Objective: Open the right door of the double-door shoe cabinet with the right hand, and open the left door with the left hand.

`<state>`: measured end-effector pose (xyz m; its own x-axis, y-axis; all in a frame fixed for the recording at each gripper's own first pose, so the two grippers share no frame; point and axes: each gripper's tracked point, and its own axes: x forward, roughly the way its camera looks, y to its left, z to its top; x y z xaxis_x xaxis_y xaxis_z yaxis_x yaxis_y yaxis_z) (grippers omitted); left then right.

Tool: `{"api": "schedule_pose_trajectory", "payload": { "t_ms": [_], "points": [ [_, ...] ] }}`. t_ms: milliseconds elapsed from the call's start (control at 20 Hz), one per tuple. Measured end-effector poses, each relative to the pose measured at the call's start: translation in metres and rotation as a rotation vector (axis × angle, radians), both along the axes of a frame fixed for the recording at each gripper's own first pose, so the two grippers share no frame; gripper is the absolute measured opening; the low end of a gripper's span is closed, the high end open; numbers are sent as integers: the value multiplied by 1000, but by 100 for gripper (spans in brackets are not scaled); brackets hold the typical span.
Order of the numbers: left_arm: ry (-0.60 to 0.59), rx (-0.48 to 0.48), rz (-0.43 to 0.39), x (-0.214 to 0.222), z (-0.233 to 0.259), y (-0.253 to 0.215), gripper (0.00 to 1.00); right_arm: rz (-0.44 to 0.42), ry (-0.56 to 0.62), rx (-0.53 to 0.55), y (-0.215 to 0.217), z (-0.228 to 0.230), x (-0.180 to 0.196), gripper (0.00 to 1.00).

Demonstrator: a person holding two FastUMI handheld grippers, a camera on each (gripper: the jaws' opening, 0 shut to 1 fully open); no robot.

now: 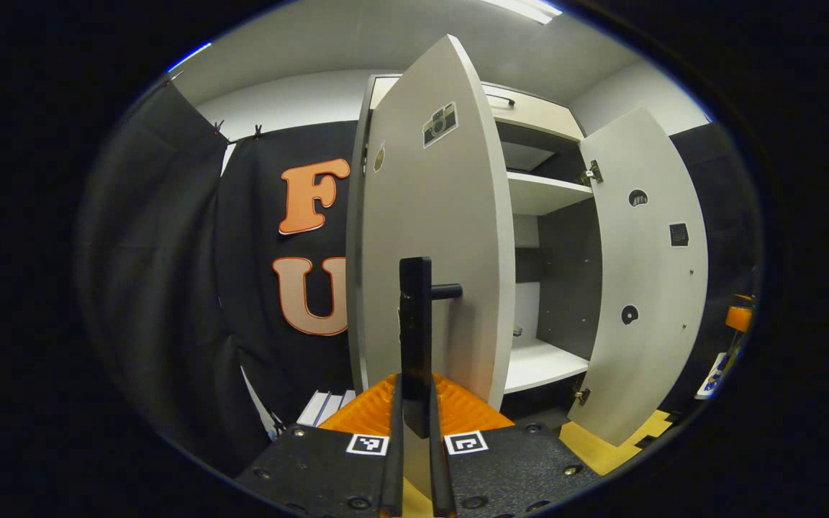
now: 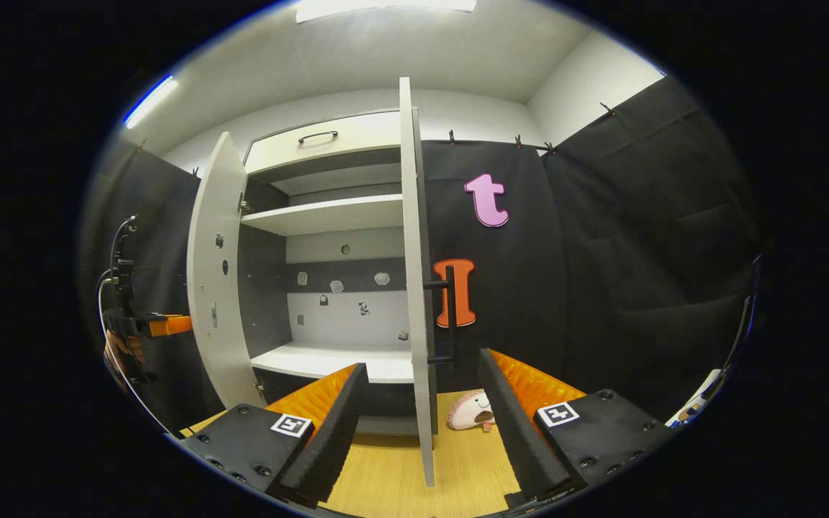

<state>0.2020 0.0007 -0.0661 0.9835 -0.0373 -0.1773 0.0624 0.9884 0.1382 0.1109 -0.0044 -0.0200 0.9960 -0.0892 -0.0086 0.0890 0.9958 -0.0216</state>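
Note:
The white shoe cabinet [image 2: 328, 212] stands with both doors swung out. In the left gripper view, the left door [image 1: 443, 216] fills the middle, and my left gripper [image 1: 414, 424] is shut on its black upright handle [image 1: 414, 316]. The right door [image 1: 645, 273] hangs open farther right. In the right gripper view, that right door [image 2: 409, 216] is edge-on, with its black handle [image 2: 450, 316] on the outer face. My right gripper [image 2: 422, 424] is open, one finger on each side of the door's lower edge, not touching it. The left door [image 2: 213, 288] and left gripper [image 2: 148, 325] show at far left.
A pink and white plush thing [image 2: 472, 411] lies on the wooden floor [image 2: 386, 475] behind the right door. A drawer with a dark handle [image 2: 317, 137] tops the cabinet. White shelves [image 1: 540, 194] sit bare inside. White slats [image 1: 324, 406] lean at the cabinet's left foot.

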Motion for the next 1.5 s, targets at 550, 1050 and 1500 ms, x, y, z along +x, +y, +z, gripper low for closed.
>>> {"api": "schedule_pose_trajectory", "payload": {
  "t_ms": [550, 1050, 1500],
  "points": [
    [-80, 42, 64, 7, 9, 58, 10, 23, 2, -16, 4, 4, 9, 98],
    [-96, 10, 6, 8, 13, 78, 1, 38, 15, -10, 11, 2, 14, 88],
    [-80, 33, 28, -43, 13, 70, 3, 66, 67, -31, 7, -19, 32, 98]
  ]
}}
